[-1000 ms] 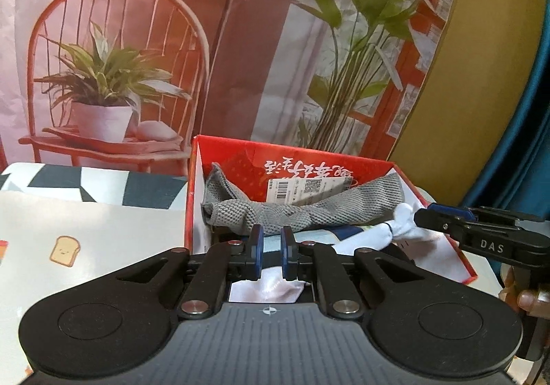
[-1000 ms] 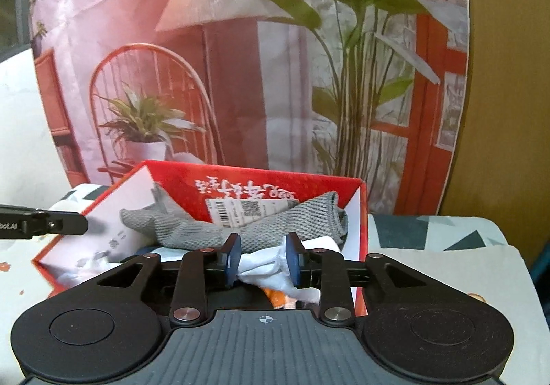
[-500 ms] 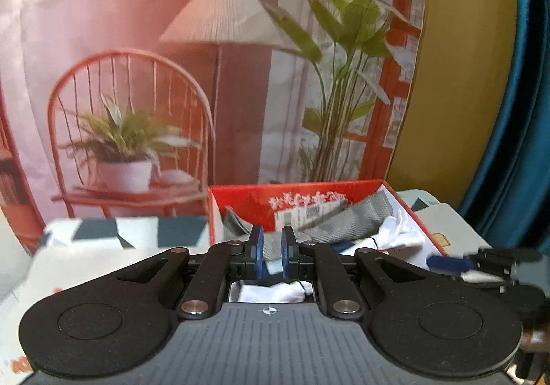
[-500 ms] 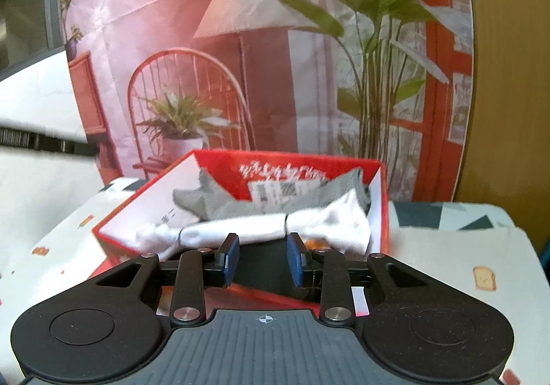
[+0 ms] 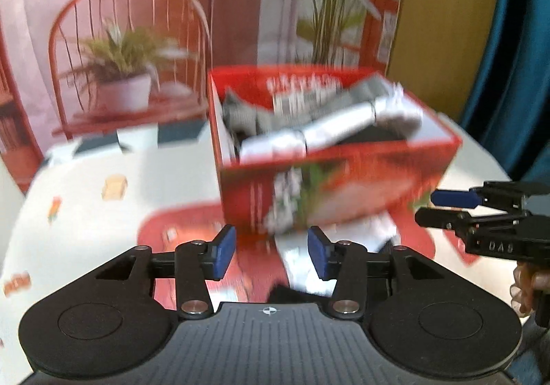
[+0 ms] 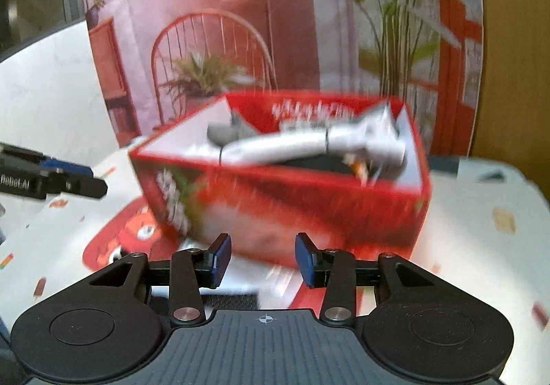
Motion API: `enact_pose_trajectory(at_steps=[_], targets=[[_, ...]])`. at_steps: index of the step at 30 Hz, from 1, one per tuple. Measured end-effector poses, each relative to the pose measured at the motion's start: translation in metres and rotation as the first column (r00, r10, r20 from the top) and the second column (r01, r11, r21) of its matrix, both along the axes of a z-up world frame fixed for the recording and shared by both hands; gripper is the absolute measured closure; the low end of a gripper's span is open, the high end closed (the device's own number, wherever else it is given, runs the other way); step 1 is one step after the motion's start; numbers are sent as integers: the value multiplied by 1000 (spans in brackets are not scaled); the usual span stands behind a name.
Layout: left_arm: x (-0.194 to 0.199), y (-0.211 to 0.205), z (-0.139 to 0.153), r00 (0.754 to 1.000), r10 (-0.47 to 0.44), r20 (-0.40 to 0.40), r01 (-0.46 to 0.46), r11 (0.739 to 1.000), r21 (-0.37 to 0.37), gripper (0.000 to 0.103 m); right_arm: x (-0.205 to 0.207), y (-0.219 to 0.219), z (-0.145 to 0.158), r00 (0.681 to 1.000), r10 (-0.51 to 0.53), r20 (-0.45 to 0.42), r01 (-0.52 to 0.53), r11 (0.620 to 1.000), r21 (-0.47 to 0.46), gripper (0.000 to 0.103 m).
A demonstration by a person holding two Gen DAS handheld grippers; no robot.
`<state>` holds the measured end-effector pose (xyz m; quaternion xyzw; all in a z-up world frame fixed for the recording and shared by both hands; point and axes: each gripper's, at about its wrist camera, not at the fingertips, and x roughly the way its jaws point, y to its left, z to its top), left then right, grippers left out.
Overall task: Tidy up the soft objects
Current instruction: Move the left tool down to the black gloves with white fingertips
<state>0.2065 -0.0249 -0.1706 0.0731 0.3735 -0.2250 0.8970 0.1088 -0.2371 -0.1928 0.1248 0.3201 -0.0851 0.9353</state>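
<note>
A red cardboard box [image 5: 343, 185] stands on the table; it also shows in the right wrist view [image 6: 309, 199]. In it lie a rolled white cloth [image 5: 330, 130] [image 6: 302, 144] and a grey knit cloth [image 5: 247, 113] [image 6: 223, 132] behind it. My left gripper [image 5: 271, 256] is open and empty, in front of the box. A white and black cloth [image 5: 302, 268] lies on the table between its fingers. My right gripper [image 6: 263, 259] is open and empty, in front of the box; it shows at the right of the left wrist view [image 5: 447, 209]. Both views are blurred.
The table has a white cloth with small prints and a red mat [image 6: 113, 240] under the box. A printed backdrop with a chair and plants [image 5: 130, 51] hangs behind. A blue curtain [image 5: 515, 58] is at the far right.
Both grippers have pulled back from the box and down toward the table. The left gripper has opened from shut; the right has opened wider. The white roll stays in the box.
</note>
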Motion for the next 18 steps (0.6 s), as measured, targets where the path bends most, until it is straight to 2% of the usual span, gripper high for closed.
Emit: enact_pose_trajectory(at_steps=[6, 10, 14, 16, 18], targets=[[-8, 5, -40, 996, 2, -88, -5, 999, -40, 43, -12, 14, -29, 997, -29, -66, 33, 997, 64, 64], [-6, 11, -61, 992, 9, -127, -18, 997, -73, 39, -18, 21, -41, 995, -31, -93, 39, 995, 93, 50], [-4, 15, -78, 984, 1, -177, -22, 993, -115, 40, -20, 24, -49, 992, -27, -121, 39, 994, 99, 46], [-5, 13, -82, 984, -8, -180, -17, 991, -135, 48, -19, 23, -52, 991, -30, -131, 45, 993, 110, 46], [-5, 13, -85, 984, -6, -178, -21, 989, -150, 50, -17, 21, -56, 990, -30, -141, 47, 992, 118, 45]])
